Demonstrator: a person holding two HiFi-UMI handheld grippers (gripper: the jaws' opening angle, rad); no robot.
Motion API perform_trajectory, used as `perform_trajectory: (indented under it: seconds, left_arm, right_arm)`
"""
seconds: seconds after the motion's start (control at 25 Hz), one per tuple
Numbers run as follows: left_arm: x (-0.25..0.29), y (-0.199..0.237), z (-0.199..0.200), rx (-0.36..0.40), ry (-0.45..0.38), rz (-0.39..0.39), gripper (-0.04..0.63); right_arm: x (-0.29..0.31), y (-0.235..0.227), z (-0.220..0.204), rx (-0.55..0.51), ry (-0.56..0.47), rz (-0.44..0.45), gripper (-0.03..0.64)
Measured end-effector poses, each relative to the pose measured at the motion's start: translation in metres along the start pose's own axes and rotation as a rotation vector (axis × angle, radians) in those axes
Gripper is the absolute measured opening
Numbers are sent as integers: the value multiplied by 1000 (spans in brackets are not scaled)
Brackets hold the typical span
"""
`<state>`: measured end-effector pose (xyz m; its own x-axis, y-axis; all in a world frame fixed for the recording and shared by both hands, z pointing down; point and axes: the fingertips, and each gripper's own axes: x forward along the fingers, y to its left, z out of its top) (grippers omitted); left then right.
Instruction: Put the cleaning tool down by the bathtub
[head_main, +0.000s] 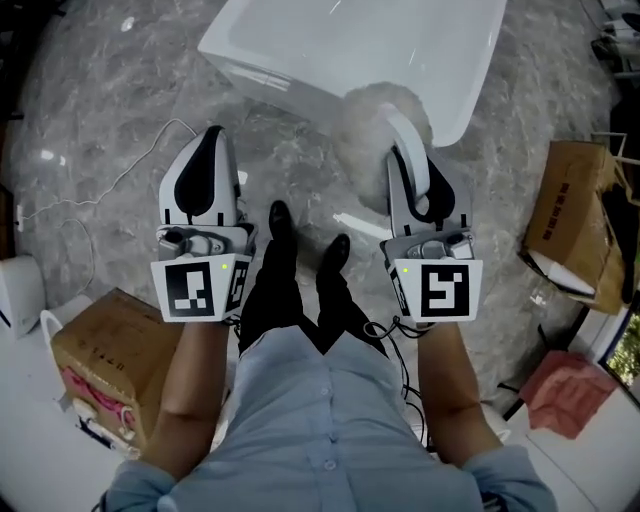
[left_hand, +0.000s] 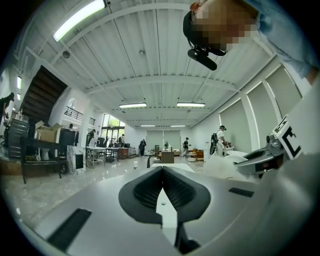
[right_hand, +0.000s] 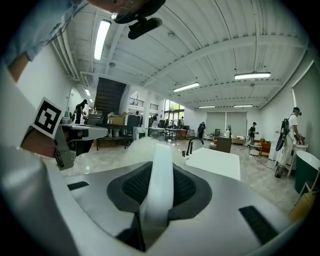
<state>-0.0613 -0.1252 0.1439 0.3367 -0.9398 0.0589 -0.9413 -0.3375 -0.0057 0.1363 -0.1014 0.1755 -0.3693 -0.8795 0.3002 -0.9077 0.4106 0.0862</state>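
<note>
My right claw (right_hand: 158, 180) is clamped on the white handle of the fluffy cleaning tool (head_main: 372, 118). The tool's head sticks out just past the claw's tips, close to the corner of the white bathtub (head_main: 350, 45) ahead. My left claw (left_hand: 162, 190) is closed on nothing.

An open cardboard box (head_main: 578, 225) stands on the grey marble floor (head_main: 90, 110), and a crumpled pink cloth (head_main: 565, 392) lies near it. Well apart from that box, across the floor, sits a second, taped carton (head_main: 105, 350). A thin white cable (head_main: 95, 203) and a white bin (head_main: 18, 292) lie on that same far side.
</note>
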Motion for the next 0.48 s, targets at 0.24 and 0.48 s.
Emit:
perform_trajectory:
  seconds: [0.24, 0.48]
  left_arm:
    - [15, -6, -48, -16, 67, -51, 15]
    - [26, -9, -104, -36, 126, -94, 15]
  right_arm:
    - [26, 16, -41, -6, 23, 46, 100]
    - [50, 26, -90, 9, 55, 71, 100]
